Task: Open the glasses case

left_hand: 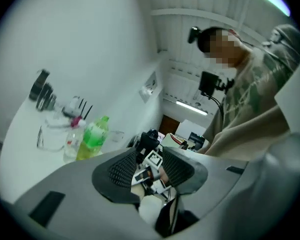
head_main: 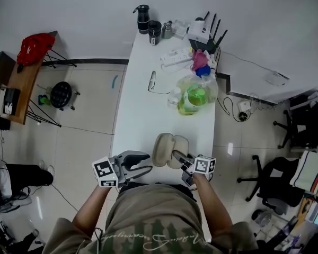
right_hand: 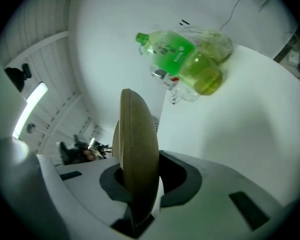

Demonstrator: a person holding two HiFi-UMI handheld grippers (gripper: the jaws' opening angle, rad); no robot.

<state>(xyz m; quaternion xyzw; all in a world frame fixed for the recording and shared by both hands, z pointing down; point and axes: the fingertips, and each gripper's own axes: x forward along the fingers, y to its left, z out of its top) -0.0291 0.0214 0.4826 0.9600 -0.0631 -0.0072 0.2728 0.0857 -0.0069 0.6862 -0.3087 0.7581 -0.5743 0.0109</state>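
already the glasses case [head_main: 168, 150] is seen spread open at the worktop's [head_main: 143, 112] six o'clock edge; one shell is clamped in the jaws of the right gripper [head_main: 181, 161], while the left gripper [head_main: 146, 163] is held with jaws parted, empty; little seems left.

Place: an office-like workroom, seemingly shared.
Floor: pale glossy tiled floor [head_main: 90, 136] with dark skirting along the white walls.
Furniture: long white table [head_main: 132, 115]; black swivel office chairs on castors [head_main: 278, 181] at the right; brown wooden side desk [head_main: 26, 83] bearing a red bag [head_main: 34, 46].
Equipment: white router with black antennas [head_main: 204, 30], white power strip [head_main: 176, 57], wall socket with trailing cable [head_main: 244, 107].
Ceiling: white panelled ceiling [left_hand: 190, 29] with a long strip light [left_hand: 192, 107].
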